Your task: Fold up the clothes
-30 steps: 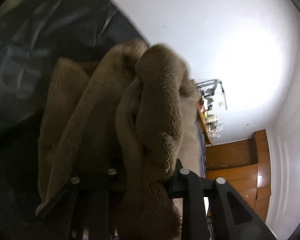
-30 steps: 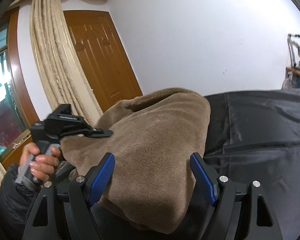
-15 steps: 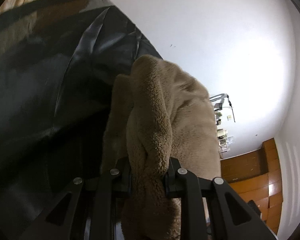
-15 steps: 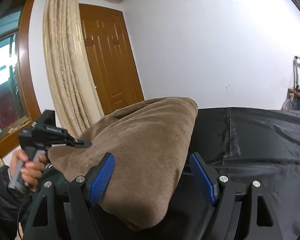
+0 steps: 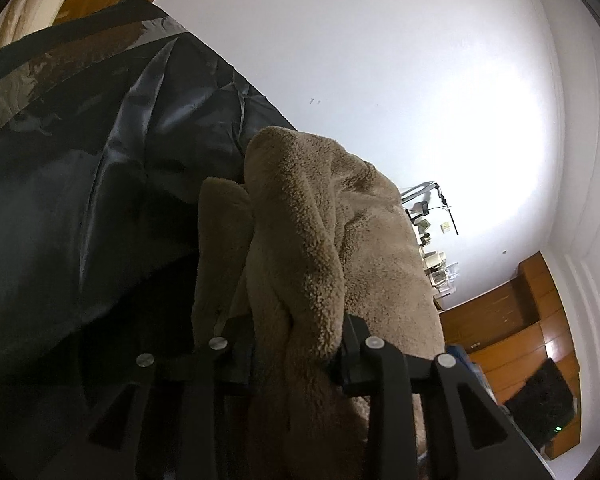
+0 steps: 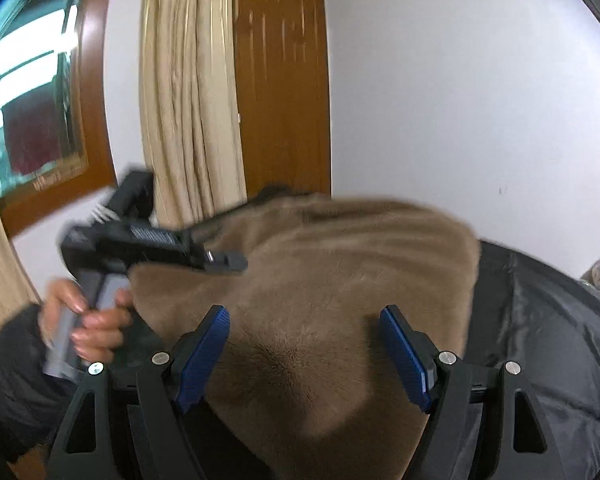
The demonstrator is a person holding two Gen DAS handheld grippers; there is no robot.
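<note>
Each camera sits on a gripper and looks along its fingers, very close. Both see the brown fluffy cloth (image 5: 312,240) (image 6: 340,300) in the middle of the frame and the black sheet (image 5: 80,200) (image 6: 540,340).

Left gripper (image 5: 296,344) fingers (image 5: 352,344) partly buried in brown fleece garment (image 5: 308,248); pad contact hidden by pile. Garment lower end cut off by frame bottom. Shelf clutter (image 5: 436,260) too small to identify. Right wrist view motion-blurred: garment far edge (image 6: 360,208) smeared, hand (image 6: 88,320) indistinct. Sleeve (image 6: 8,392) cut off at left edge.
</note>
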